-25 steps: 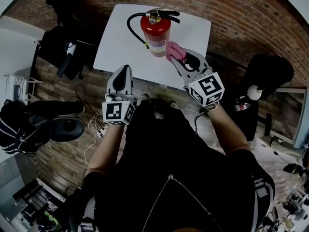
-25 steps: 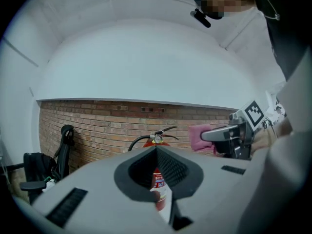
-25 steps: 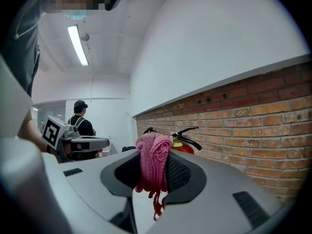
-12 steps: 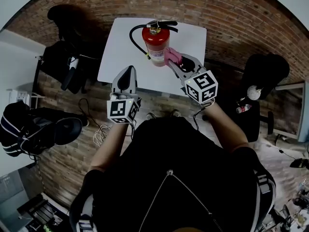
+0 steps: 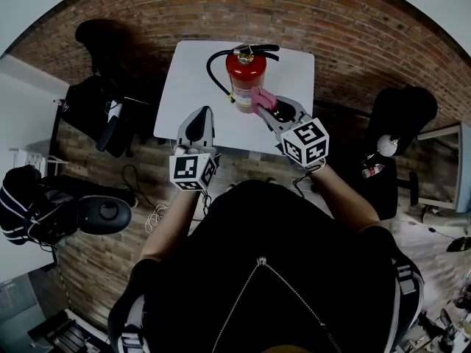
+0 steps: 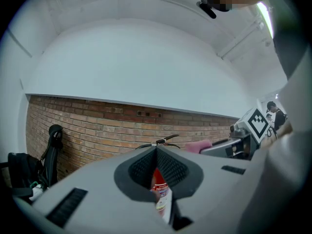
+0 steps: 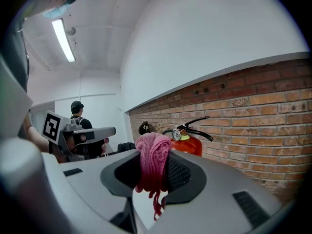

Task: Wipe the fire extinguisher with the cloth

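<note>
The extinguisher (image 5: 245, 79) stands upright on the white table (image 5: 188, 79), near the middle of it, in front of a brick wall (image 5: 353, 28). It is red with a pale label on its lower body. Its black hose (image 5: 213, 73) loops out on the left, and the black lever at the top points right.

The right hand-held gripper (image 5: 265, 103) reaches in from the person's right. Its jaws are pressed onto a bunched pink cloth (image 5: 263, 98). The right gripper view shows the knit fabric filling the gap between the pads, with loose threads hanging below. In the head view the cloth sits against the lower right side of the red cylinder, but actual contact cannot be confirmed.

The left hand-held gripper (image 5: 202, 116) hovers over the table's near edge, left of the extinguisher and apart from it. Its jaws are pressed together with nothing between them. In its own view the red body and label show beyond the jaws.

A black chair (image 5: 110, 116) stands left of the table.
</note>
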Available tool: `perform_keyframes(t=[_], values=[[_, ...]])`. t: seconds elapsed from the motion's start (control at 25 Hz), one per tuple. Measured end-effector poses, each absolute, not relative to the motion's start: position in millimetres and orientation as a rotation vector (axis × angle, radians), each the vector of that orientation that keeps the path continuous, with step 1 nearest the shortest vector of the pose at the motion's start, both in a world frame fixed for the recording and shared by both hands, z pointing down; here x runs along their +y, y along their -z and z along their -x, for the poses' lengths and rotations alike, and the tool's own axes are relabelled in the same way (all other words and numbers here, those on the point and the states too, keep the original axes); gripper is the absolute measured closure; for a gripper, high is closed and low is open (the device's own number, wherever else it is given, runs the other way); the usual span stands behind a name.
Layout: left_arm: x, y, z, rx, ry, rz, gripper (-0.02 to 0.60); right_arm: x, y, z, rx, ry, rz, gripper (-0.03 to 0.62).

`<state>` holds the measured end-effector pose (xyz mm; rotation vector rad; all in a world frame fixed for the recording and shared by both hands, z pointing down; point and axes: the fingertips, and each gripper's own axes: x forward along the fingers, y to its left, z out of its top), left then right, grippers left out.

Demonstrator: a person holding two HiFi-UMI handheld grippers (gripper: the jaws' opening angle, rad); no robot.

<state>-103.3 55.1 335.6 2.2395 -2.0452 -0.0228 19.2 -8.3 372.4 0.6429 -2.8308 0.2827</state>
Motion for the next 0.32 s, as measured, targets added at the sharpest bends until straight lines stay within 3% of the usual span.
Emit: perform_keyframes(t=[0.32], values=[[52,-336,122,-2.040,0.037,-2.225,0.574,-5,-377,-6,-2.805,-0.290,-0.664,0.470]])
